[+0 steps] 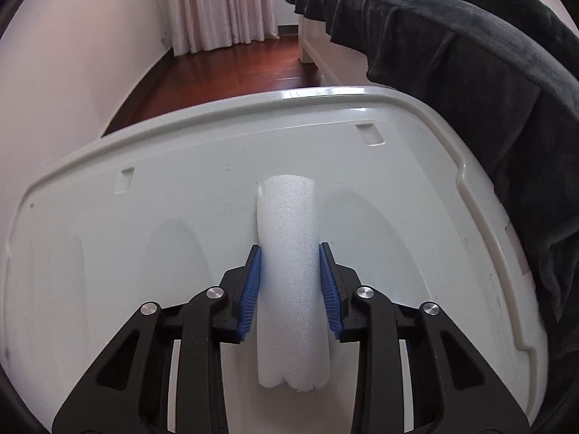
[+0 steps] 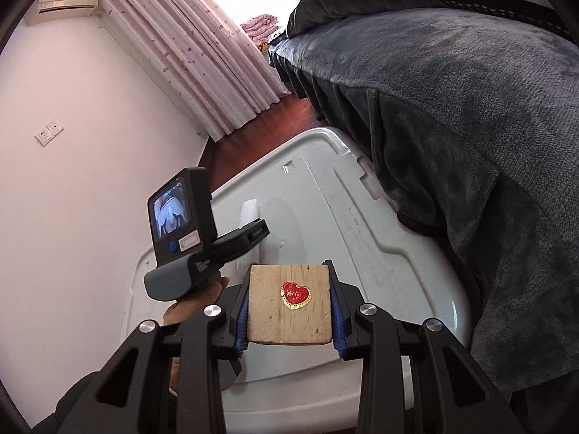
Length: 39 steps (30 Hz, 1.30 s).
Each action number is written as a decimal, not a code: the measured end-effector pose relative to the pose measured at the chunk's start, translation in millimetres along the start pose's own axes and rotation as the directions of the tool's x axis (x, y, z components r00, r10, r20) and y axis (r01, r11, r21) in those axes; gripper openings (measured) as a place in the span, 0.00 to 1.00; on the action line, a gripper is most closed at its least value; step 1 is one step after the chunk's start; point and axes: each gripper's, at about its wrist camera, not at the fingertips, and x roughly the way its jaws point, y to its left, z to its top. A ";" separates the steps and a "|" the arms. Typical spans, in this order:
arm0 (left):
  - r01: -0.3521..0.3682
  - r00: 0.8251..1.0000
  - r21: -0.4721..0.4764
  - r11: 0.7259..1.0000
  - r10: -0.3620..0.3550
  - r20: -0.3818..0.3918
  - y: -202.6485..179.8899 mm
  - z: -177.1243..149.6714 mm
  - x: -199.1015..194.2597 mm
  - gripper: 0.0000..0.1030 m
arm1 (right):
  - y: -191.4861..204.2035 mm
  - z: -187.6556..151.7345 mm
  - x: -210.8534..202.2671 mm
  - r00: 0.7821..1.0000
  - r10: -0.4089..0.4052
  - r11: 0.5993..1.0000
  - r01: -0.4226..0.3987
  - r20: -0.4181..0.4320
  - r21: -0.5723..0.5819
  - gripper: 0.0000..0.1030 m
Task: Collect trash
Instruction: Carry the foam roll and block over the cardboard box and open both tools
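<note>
Soft daylight through the curtain [image 2: 188, 50], glare on the lid [image 1: 325, 92], fisheye-bent, dark-vignetted edges.

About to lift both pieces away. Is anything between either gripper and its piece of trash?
No. The left gripper is shut on the foam roll; the right gripper is shut on the wooden block. No bin is in view.

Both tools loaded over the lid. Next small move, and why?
Probably lift both straight up off the white plastic lid. The left tool already clamps the white foam roll, the right tool the wooden block with its heart sticker; no bin is visible yet.
</note>
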 end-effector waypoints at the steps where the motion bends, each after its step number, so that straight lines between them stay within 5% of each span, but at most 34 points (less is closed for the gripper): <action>1: -0.009 1.000 0.018 1.000 0.009 0.009 -2.3 -1.4 -1.9 0.25 | 0.5 0.3 0.7 1.000 -0.002 1.000 0.002 0.000 -0.004 0.33; 8: -0.014 0.999 0.046 0.999 0.013 0.032 8.8 -8.4 -29.3 0.18 | 3.6 0.6 3.3 1.000 -0.012 1.000 0.012 -0.006 -0.018 0.33; 16: -0.078 0.994 0.035 0.996 0.075 0.079 52.8 -45.9 -111.7 0.18 | 10.2 -5.7 10.2 1.000 -0.015 0.999 0.014 -0.027 -0.049 0.33; 26: -0.097 0.991 -0.004 0.995 0.097 0.092 97.1 -168.4 -220.4 0.18 | 52.4 -63.4 -1.4 0.999 0.006 0.965 -0.016 -0.039 -0.262 0.33; 39: -0.043 0.999 -0.096 0.994 0.040 -0.029 122.4 -314.9 -244.1 0.19 | 60.9 -200.4 -26.4 0.982 -0.054 0.941 -0.010 -0.179 -0.338 0.33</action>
